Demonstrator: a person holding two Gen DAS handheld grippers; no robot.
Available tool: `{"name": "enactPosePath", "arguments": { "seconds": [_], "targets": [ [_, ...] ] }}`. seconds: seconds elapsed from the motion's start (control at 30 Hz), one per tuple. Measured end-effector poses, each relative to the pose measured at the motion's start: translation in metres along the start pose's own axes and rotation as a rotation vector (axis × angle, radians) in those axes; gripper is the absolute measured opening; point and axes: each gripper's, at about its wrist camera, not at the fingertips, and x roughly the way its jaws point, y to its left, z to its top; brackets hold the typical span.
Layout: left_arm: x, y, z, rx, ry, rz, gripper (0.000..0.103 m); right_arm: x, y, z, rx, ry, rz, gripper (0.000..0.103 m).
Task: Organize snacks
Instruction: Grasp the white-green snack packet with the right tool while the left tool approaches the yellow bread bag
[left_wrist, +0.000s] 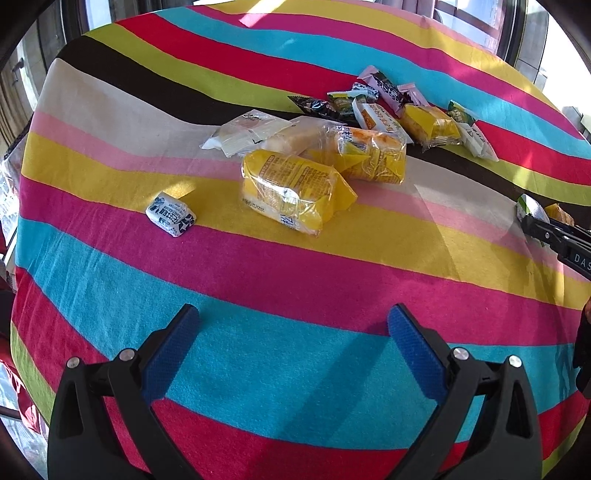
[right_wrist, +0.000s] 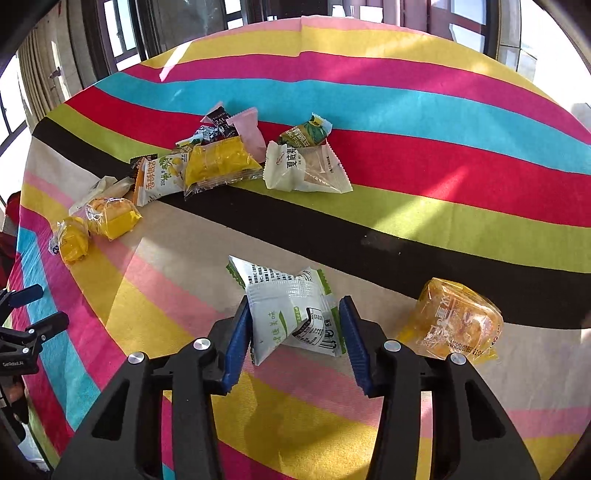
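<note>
A striped tablecloth (left_wrist: 295, 280) in bands of pink, yellow, turquoise, red, lime, black and cream fills both views, sunlit in patches. On it, toward the far side, lies a loose heap of snack packets (right_wrist: 221, 162): yellow-wrapped cakes, a pink sachet, dark wrappers and white pouches, partly overlapping. The left wrist view shows the near end of that heap, where a big yellow cake packet (left_wrist: 291, 192) lies in front of another like it, and, well apart to the left, a small blue-and-white candy (left_wrist: 170, 214) alone on the yellow stripe (the right view does not clearly show it). The right wrist view alone shows a clear-wrapped orange cake (right_wrist: 458, 325) lying just beside the right gripper (right_wrist: 293, 325). That gripper's blue pads pinch a white-and-green packet (right_wrist: 291, 314) from both sides, crumpling it. From the left view only the tip of this grip appears at the right edge. The left gripper (left_wrist: 293, 332) hangs over the turquoise stripe, jaws spread wide with nothing between them.
</note>
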Motion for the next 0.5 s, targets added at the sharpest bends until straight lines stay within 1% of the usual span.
{"name": "enactPosePath", "arguments": {
  "seconds": [0.03,0.07,0.13,0.2,0.23,0.3,0.33,0.37,0.4,0.43,0.47,0.5],
  "targets": [
    [0.000,0.004,0.003,-0.033,0.000,-0.022,0.102,-0.004,-0.001,-0.002,0.008,-0.005,0.003,0.045],
    [-0.001,0.010,0.006,-0.074,-0.010,-0.052,0.102,-0.007,-0.001,-0.003,0.017,-0.010,0.016,0.037],
    [0.000,0.019,0.013,-0.131,-0.017,-0.082,0.102,-0.013,-0.001,-0.008,0.034,-0.016,0.026,0.036],
    [0.004,0.021,0.022,-0.145,-0.021,-0.091,0.102,-0.013,0.001,-0.011,0.038,-0.019,0.022,0.036],
    [0.007,0.020,0.027,-0.144,-0.025,-0.083,0.102,-0.013,0.003,-0.013,0.033,-0.027,0.013,0.036],
    [0.009,0.014,0.038,-0.128,-0.050,-0.063,0.097,-0.012,0.006,-0.014,0.018,-0.028,-0.001,0.036],
    [0.010,0.009,0.045,-0.103,-0.065,-0.048,0.091,-0.012,0.008,-0.013,0.016,-0.029,-0.003,0.036],
    [0.010,0.004,0.051,-0.070,-0.080,-0.027,0.088,-0.011,0.010,-0.013,0.017,-0.029,0.000,0.036],
    [0.012,-0.001,0.058,-0.037,-0.096,0.004,0.087,-0.009,0.011,-0.013,0.016,-0.028,0.000,0.036],
    [0.015,-0.005,0.063,-0.006,-0.102,0.028,0.083,-0.008,0.013,-0.014,0.011,-0.028,-0.008,0.036],
    [0.019,-0.008,0.067,0.023,-0.091,0.027,0.072,-0.008,0.015,-0.015,0.006,-0.030,-0.016,0.036],
    [0.022,-0.009,0.068,0.047,-0.079,0.020,0.070,-0.008,0.016,-0.015,0.004,-0.032,-0.020,0.036]
  ]
}}
